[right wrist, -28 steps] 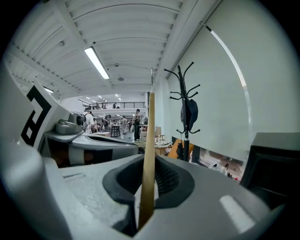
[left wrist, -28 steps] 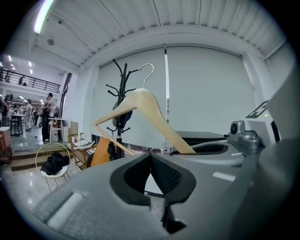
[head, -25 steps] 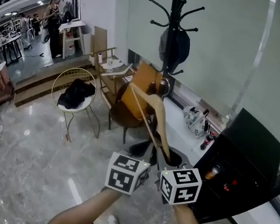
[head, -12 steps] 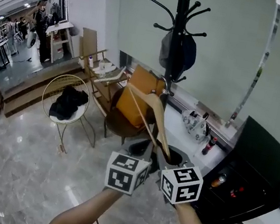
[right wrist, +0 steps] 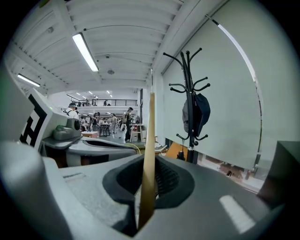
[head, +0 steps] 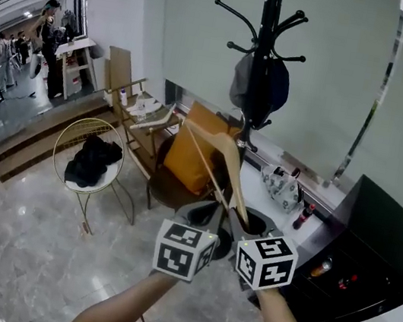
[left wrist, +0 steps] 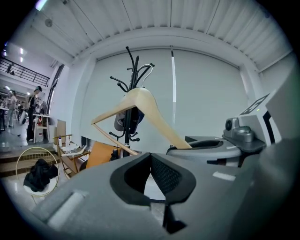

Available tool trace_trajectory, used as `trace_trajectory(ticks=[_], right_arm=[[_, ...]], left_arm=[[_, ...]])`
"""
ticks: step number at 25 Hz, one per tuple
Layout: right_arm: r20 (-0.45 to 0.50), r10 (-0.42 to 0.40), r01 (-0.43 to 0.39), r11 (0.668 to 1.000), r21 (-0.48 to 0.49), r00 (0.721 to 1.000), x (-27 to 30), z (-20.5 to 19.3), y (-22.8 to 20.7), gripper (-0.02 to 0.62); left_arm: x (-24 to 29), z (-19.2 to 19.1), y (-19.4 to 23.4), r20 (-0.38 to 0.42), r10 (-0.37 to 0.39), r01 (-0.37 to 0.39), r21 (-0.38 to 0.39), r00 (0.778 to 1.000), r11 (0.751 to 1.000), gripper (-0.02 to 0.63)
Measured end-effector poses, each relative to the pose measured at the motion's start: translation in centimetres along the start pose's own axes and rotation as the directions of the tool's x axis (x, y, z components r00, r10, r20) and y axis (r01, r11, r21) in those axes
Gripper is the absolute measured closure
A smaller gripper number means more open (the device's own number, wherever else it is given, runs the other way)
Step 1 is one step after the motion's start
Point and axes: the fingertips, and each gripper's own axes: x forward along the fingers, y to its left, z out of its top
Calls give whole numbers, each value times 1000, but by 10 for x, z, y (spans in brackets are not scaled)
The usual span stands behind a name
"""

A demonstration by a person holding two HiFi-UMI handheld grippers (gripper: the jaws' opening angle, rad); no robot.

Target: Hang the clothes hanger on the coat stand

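Closer now than a second ago, the coat stand [head: 258, 66] fills more of my head view and sits a bit further right. I've got the right tongs [right wrist: 147, 187] clamped on one arm tip of the wooden hanger [left wrist: 157, 112]; left tongs [left wrist: 152, 180] closed, empty, just beside. Hanger's in the air before the stand, off any peg, long axis slanting up and away from me, hook topmost.

Bare forearms [head: 121, 308] reached forward together. The left grey hand-held gripper [left wrist: 150, 164] was closed and empty, while the right hand-held gripper [right wrist: 149, 171] clamped a pale wooden hanger [right wrist: 150, 140].
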Motion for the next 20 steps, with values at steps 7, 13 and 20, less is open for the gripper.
trace_trajectory(ticks=[7, 13, 20], right_arm=[[-2, 0, 0, 1000, 14, 1000, 27, 3, -19, 554], [7, 8, -8, 1000, 20, 1000, 59, 6, -50, 554], [14, 33, -33, 999, 9, 999, 94, 21, -92, 554]], left_arm=[[28, 0, 15, -12, -10, 10, 6, 1000, 1000, 601], [67, 5, 34, -9, 11, -11, 10, 1000, 1000, 601], [118, 26, 52, 7, 42, -43, 16, 999, 999, 601]])
